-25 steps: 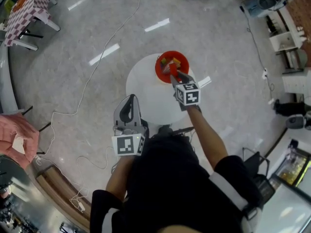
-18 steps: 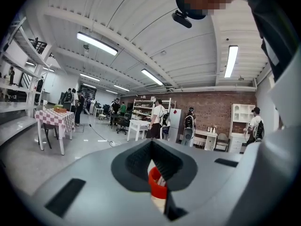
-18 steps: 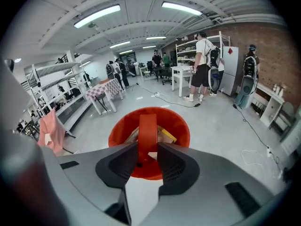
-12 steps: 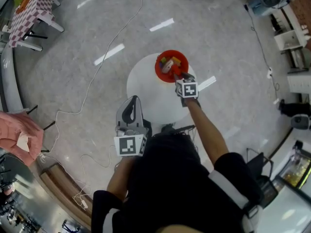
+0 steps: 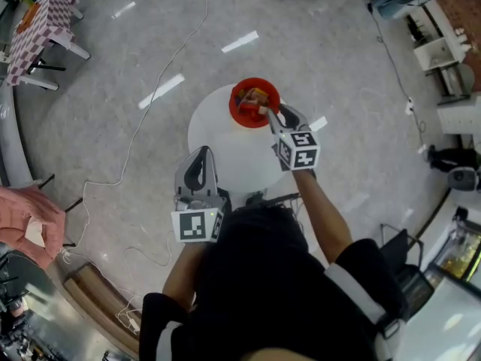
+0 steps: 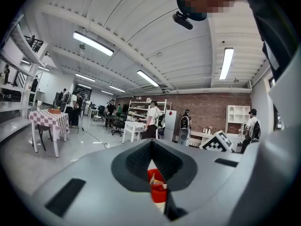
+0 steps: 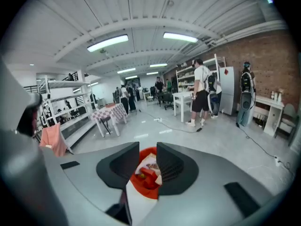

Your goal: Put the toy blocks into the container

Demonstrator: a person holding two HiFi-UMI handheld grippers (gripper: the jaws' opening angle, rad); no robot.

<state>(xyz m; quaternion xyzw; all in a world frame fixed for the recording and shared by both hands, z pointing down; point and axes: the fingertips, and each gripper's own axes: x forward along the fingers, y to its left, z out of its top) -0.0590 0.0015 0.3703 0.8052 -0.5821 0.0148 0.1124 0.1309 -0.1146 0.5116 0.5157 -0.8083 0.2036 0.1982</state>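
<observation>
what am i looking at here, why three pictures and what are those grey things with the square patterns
A person stands over a round white table with a hand-held two-jaw tool in each hand. The patterned cubes are parts of those tools. The head view comes from a camera on the person's head, looking down. The other two come from a camera on each tool, looking along its jaws. On the table stands a red container with toy blocks in it. The right gripper is close to the container. Its jaws have just narrowed a little but stand apart, with nothing between them. The left gripper is nearer the person, jaws together, empty.
</observation>
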